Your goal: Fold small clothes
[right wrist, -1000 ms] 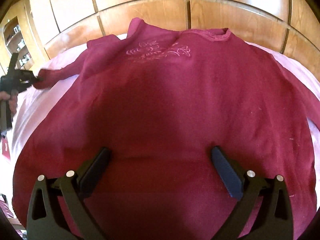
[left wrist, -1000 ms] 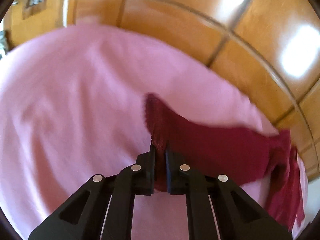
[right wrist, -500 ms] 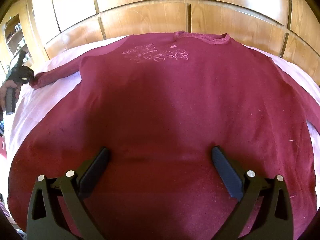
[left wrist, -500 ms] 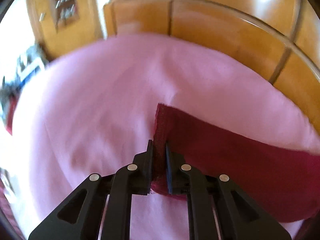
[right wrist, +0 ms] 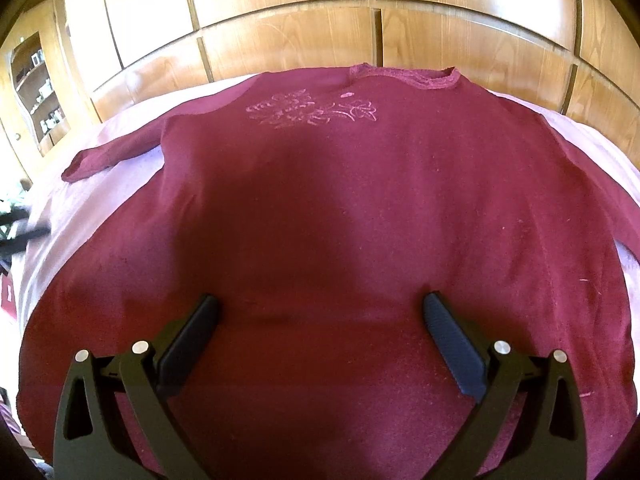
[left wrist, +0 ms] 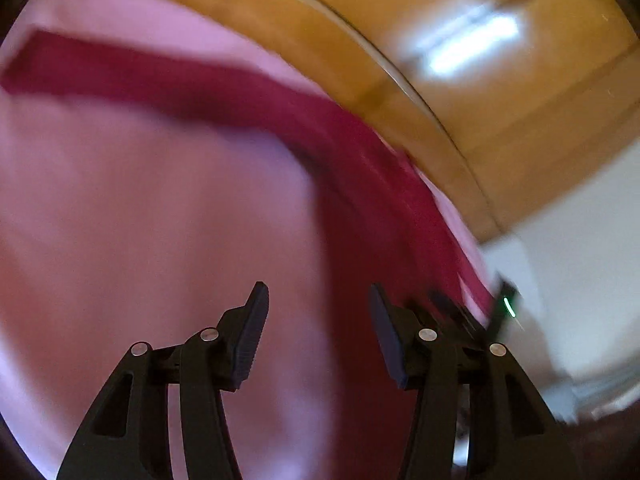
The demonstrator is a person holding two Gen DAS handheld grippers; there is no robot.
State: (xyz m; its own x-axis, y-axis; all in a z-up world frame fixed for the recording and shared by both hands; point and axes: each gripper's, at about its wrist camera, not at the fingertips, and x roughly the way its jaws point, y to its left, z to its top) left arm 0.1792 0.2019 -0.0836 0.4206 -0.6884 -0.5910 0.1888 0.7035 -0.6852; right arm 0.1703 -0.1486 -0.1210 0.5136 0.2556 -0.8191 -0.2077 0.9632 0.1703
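Note:
A dark red long-sleeved sweater [right wrist: 340, 216] with pink flower embroidery [right wrist: 312, 110] lies flat, front up, on a pink bed sheet [right wrist: 80, 208]. Its left sleeve [right wrist: 116, 154] is stretched out flat to the side. My right gripper [right wrist: 320, 312] is open and empty, hovering over the sweater's lower body. My left gripper [left wrist: 318, 300] is open and empty above the sheet, beside the sweater's side edge. In the blurred left wrist view the sleeve [left wrist: 160, 80] runs across the sheet [left wrist: 140, 220] toward the upper left.
Wooden wall panels [right wrist: 360, 12] stand behind the bed. A shelf niche [right wrist: 36, 88] with small items is at the far left. A white wall area [left wrist: 580, 240] shows at the right of the left wrist view.
My left gripper has let go of the sleeve cuff, opened, and swung away toward the sweater's side. The sleeve now lies flat on the sheet. The right gripper has stayed still.

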